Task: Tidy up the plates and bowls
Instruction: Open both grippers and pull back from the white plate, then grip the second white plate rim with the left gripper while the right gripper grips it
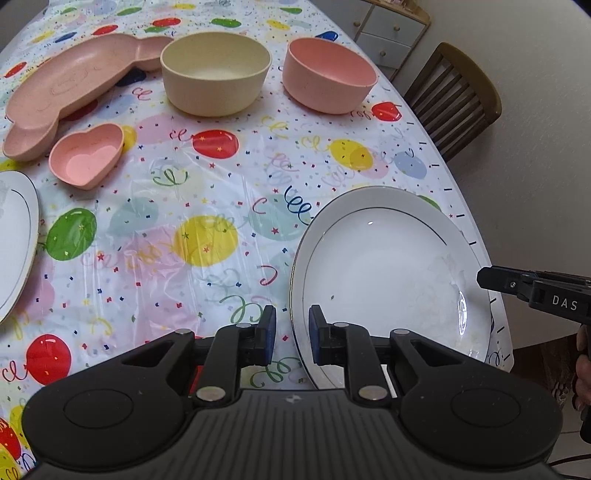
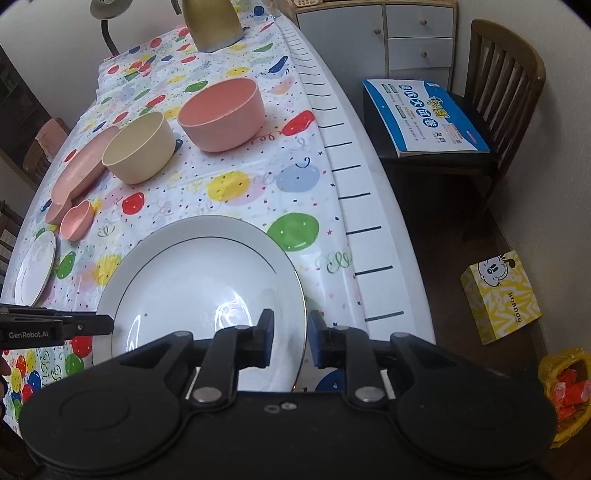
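Left gripper (image 1: 291, 334) at the near table edge, jaws parted, holding nothing, the gap straddling the left rim of the large white plate (image 1: 384, 273); right gripper (image 2: 291, 338) likewise parted and empty, its gap straddling that plate's right rim, no pad visibly touching in either view; left to right across the balloon-print tablecloth (image 1: 207, 236) in the left wrist view: a second white plate (image 1: 14, 240) cut off by the left edge; a long pink divided dish (image 1: 70, 88) at far left; a small pink heart-shaped bowl (image 1: 88, 157) just beside that dish's near end; a cream bowl (image 1: 216, 74) upright, just beside the dish's far lobe, contact not clear; a pink bowl (image 1: 328, 75) upright, apart from the cream one; the large plate lying flat near the table's right edge; off the table, a wooden chair (image 1: 458, 99); right wrist view adds a gold kettle (image 2: 214, 22) at the far end, a blue-and-white box (image 2: 424, 118) on the chair seat, a yellow carton (image 2: 500, 295) on the floor.
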